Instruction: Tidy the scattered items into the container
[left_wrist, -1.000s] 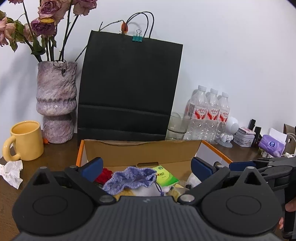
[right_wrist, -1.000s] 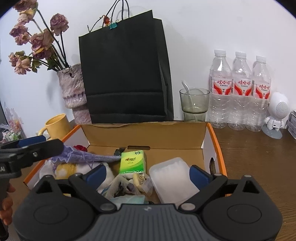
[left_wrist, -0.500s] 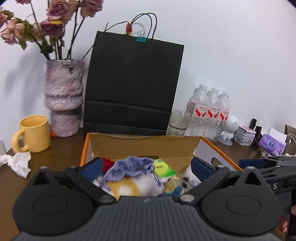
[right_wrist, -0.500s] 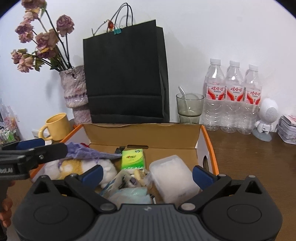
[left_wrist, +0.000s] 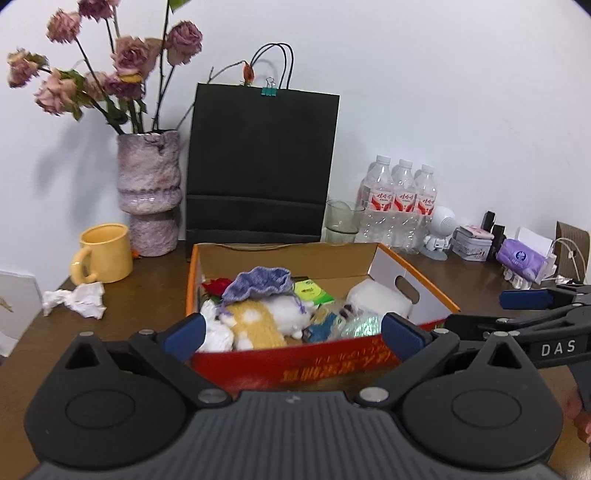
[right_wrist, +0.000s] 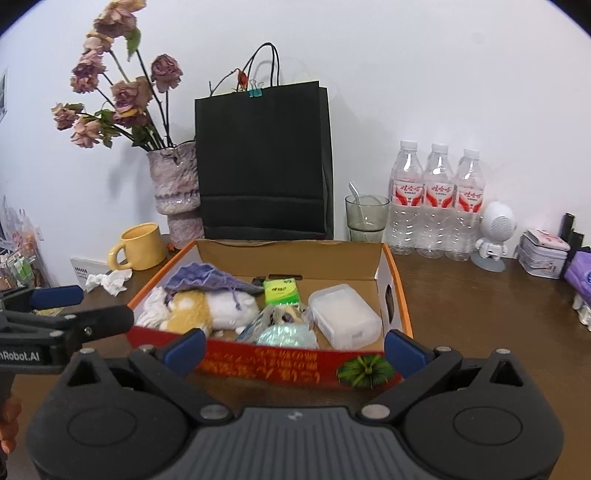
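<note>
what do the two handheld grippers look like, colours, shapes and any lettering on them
Both are matte black plastic. The left gripper and the right gripper each have a ribbed grey centre plate, two round pivot housings with triangular cutouts, silver screws, and blue pads on the jaws. White lettering runs along their sides: "DAS" on the right one, "nRobot.AI" on the left.

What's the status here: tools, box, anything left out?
Left tool open, empty. Right tool open, empty. Box full of items. Crumpled paper on the table by the mug, outside the box.
</note>
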